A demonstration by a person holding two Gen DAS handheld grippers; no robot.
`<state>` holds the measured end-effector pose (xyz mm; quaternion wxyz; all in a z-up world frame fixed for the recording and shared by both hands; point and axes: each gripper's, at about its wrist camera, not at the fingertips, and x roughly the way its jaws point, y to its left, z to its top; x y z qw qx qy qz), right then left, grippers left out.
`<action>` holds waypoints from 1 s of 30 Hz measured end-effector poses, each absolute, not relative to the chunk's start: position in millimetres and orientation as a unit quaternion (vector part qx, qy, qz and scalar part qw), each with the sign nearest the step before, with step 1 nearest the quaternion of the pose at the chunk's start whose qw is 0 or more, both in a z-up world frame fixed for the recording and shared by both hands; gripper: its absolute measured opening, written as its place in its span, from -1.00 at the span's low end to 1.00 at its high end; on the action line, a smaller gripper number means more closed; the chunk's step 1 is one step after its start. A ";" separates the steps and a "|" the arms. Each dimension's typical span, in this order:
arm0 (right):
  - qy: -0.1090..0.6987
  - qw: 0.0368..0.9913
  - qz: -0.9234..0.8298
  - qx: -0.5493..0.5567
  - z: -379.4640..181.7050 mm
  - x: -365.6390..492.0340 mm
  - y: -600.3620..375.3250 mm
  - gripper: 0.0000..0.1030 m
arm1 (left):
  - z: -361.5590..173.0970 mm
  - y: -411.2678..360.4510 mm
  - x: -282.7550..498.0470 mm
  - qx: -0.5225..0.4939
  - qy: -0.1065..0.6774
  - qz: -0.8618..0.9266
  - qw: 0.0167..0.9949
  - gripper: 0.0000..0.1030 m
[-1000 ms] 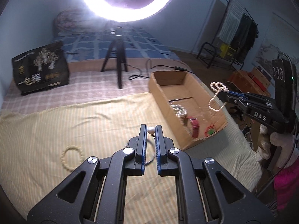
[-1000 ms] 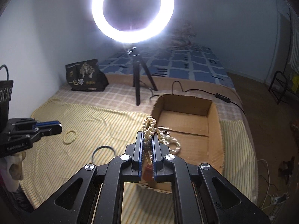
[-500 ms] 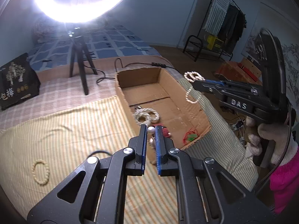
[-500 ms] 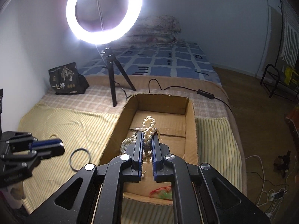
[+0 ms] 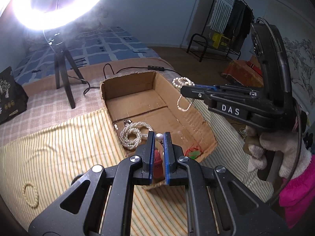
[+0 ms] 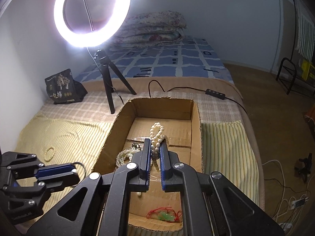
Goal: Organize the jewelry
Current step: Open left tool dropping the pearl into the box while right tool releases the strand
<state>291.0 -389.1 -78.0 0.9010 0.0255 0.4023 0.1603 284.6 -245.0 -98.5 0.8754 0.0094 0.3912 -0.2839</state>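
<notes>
The left gripper [image 5: 159, 137] is nipped tight on a single pearl [image 5: 158, 137], fingers level and pointing toward twelve o'clock. The right gripper [image 6: 156, 147] is clamped on a bunched pearl strand [image 6: 157, 135], which loops out ahead of its tips. A gloved right hand [image 5: 275, 149] grips its handle at three o'clock in the left wrist view.

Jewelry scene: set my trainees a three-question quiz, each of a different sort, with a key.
1. True or false: the right gripper holds a pearl string above the box.
2. What does the left gripper pinch? A) a pearl piece B) a red watch C) the green charm
3. Fill in: the bead bracelet lies on the striped ____.

Key:
1. True.
2. A, the pearl piece.
3. Cloth, outside the box.
</notes>
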 end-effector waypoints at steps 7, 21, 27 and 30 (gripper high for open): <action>0.405 0.900 0.158 0.033 -85.5 298.5 -393.6 -0.88 | -108.7 -252.2 293.5 0.014 0.397 -0.283 0.873 -0.88; 0.401 0.902 0.157 0.039 -87.9 301.0 -394.2 -0.14 | -109.5 -256.3 295.4 0.020 0.398 -0.281 0.873 -0.85; 0.386 0.912 0.136 0.033 -81.4 298.5 -396.0 0.31 | -104.9 -256.5 290.2 0.025 0.380 -0.272 0.883 0.25; 0.382 0.914 0.132 0.027 -79.8 297.2 -395.3 0.34 | -103.1 -256.2 289.9 0.025 0.380 -0.271 0.884 0.25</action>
